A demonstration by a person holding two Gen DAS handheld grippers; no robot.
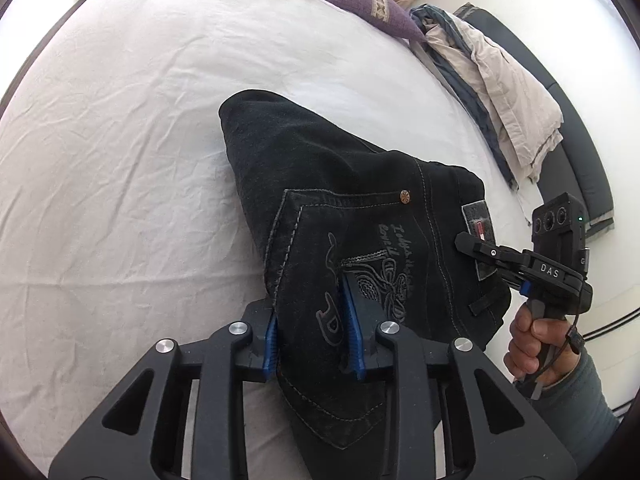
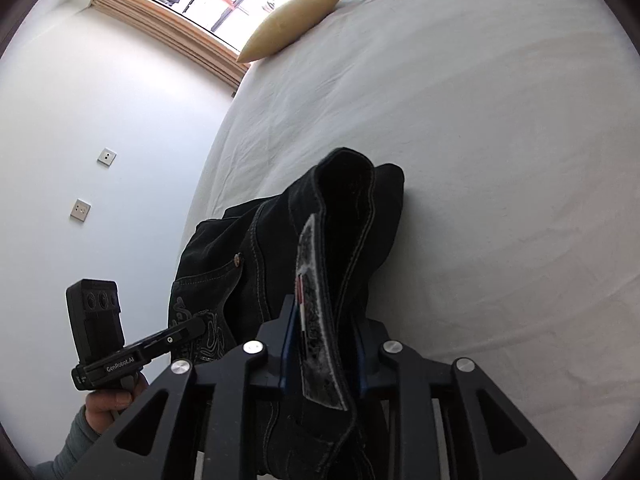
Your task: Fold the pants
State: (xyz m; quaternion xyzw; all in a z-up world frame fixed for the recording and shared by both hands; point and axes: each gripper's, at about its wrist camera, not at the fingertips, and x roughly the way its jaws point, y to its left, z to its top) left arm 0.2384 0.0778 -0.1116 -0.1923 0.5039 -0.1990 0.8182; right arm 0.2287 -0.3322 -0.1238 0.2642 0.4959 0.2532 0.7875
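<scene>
Black jeans (image 1: 340,184) with an embroidered back pocket lie folded on the white bed sheet (image 1: 140,140), their near end lifted. My left gripper (image 1: 312,320) is shut on the pocket area of the jeans, blue pads on either side of the fabric. My right gripper (image 1: 468,244) reaches in from the right and is shut on the waistband by the grey label. In the right wrist view the right gripper (image 2: 324,344) grips the waistband and label of the jeans (image 2: 352,208), and the left gripper (image 2: 200,324) holds the pocket side.
A purple cushion (image 1: 372,8) and a pile of beige and grey clothes (image 1: 492,84) lie at the bed's far right edge. A yellow cushion (image 2: 292,24) lies by the window. A white wall (image 2: 100,128) borders the bed.
</scene>
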